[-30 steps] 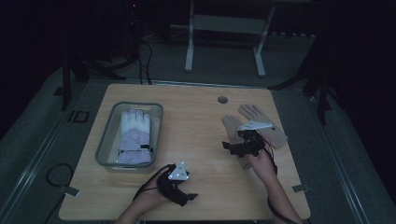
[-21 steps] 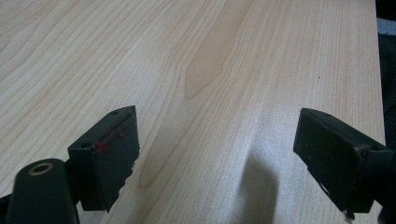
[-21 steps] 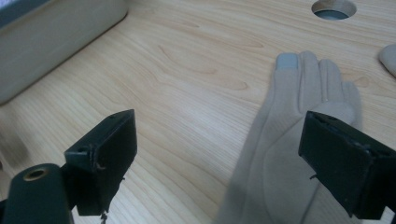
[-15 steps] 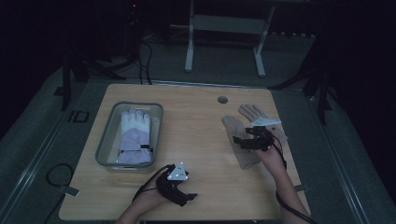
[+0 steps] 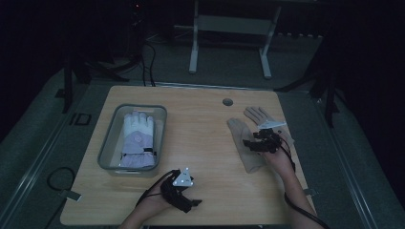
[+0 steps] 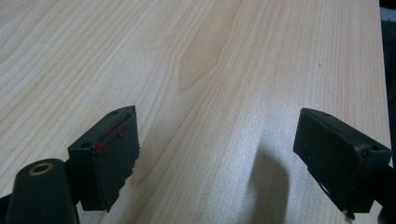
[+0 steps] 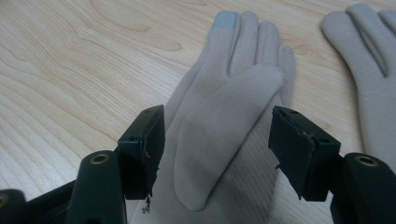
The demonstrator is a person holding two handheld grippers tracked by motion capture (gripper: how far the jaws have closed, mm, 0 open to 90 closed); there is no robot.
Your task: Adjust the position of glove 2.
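Two beige gloves lie flat on the right part of the wooden table. My right gripper hovers over the nearer beige glove. In the right gripper view this glove lies palm up between the jaws of the right gripper, which stands open astride it. The second beige glove lies just beyond. Near the front edge, my left gripper is open over bare wood.
A clear plastic bin at the left of the table holds a white and grey glove. A round cable hole sits near the far edge. A white desk frame stands on the floor behind.
My right gripper has shifted a little to the right and now sits over the nearer beige glove. The left gripper has stayed in place.
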